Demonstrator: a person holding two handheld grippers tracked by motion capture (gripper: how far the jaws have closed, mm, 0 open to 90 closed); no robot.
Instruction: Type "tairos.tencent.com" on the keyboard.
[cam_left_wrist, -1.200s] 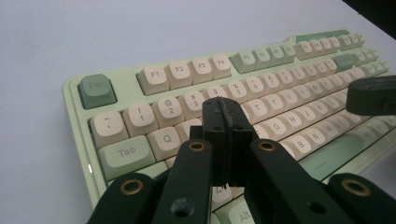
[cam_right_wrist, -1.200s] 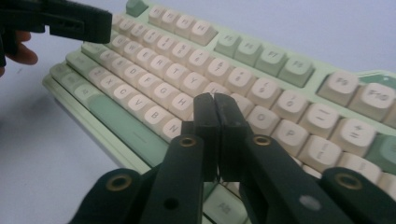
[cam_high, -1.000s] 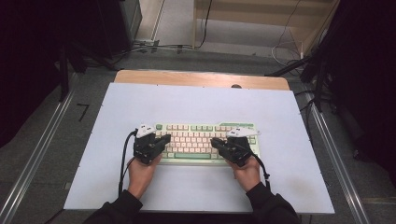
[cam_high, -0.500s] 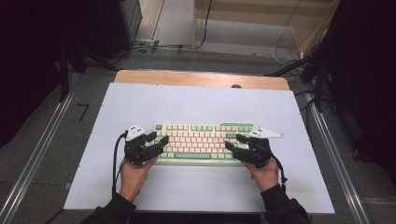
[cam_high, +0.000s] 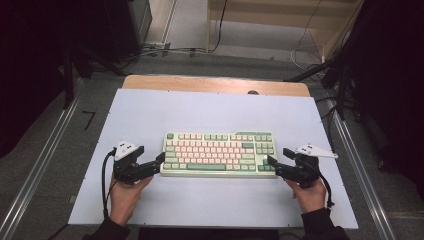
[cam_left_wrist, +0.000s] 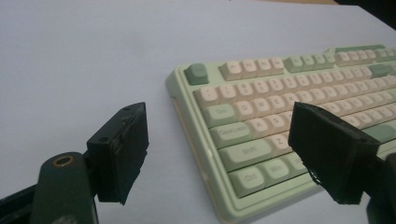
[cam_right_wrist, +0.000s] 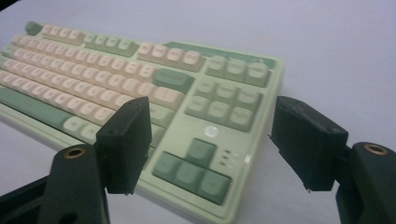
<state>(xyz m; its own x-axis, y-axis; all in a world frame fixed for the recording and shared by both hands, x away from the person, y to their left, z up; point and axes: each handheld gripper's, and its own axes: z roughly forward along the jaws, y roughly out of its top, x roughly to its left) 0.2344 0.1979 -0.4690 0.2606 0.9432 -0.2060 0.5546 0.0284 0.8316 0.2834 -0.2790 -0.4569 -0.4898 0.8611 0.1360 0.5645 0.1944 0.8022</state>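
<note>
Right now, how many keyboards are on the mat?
1. The keyboard lies mid-mat between the open left gripper and right gripper, touching neither. Nothing on the mat hides another.

This looks like a lab or recording room. A white table (cam_high: 150, 115) stands between metal rails (cam_high: 37, 165) on grey floor. Loose cables (cam_high: 305, 47) and dark curtains (cam_high: 30, 60) surround it.

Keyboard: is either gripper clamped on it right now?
No. In the high view the left gripper and right gripper sit off the ends of the keyboard, jaws open and gripping nothing.
</note>
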